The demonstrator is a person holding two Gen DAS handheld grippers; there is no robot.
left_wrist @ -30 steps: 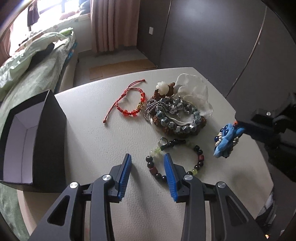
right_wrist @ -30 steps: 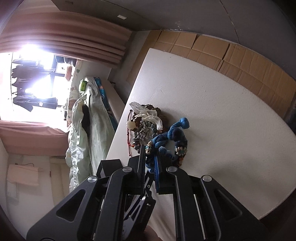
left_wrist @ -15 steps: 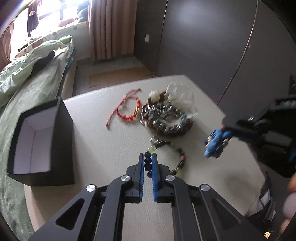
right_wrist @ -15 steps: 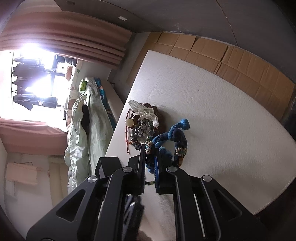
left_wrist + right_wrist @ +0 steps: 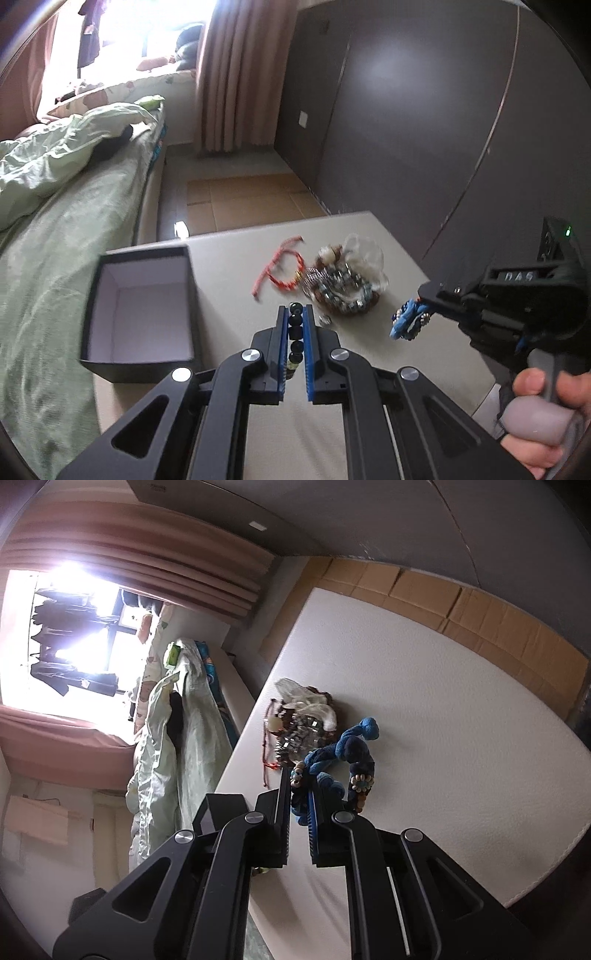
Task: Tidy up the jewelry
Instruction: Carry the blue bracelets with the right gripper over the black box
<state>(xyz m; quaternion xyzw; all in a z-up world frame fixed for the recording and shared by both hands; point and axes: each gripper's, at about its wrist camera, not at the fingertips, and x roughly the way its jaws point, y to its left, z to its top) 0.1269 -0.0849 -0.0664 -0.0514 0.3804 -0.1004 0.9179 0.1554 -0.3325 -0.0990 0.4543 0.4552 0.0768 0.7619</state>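
Note:
My left gripper point(image 5: 295, 314) is shut on a dark beaded bracelet point(image 5: 294, 332), lifted off the white table point(image 5: 229, 288); its beads run between the blue pads. An open black box point(image 5: 140, 310) with a pale lining stands to the left of it. Farther back lie a red cord bracelet point(image 5: 282, 271) and a heap of mixed jewelry point(image 5: 341, 284). My right gripper point(image 5: 300, 775) is shut on a blue knotted cord piece with beads point(image 5: 347, 757), held above the table; in the left wrist view this blue piece point(image 5: 408, 319) hangs at the right.
A bed with green bedding point(image 5: 55, 192) runs along the table's left side. Dark wardrobe doors point(image 5: 406, 129) rise behind the table. A person's hand point(image 5: 543, 410) grips the right tool's handle. The jewelry heap point(image 5: 303, 720) sits near the table's far edge.
My left gripper closed on the beaded bracelet and lifted it off the table, drawing back so the box comes more into view. The right gripper kept still with the blue piece.

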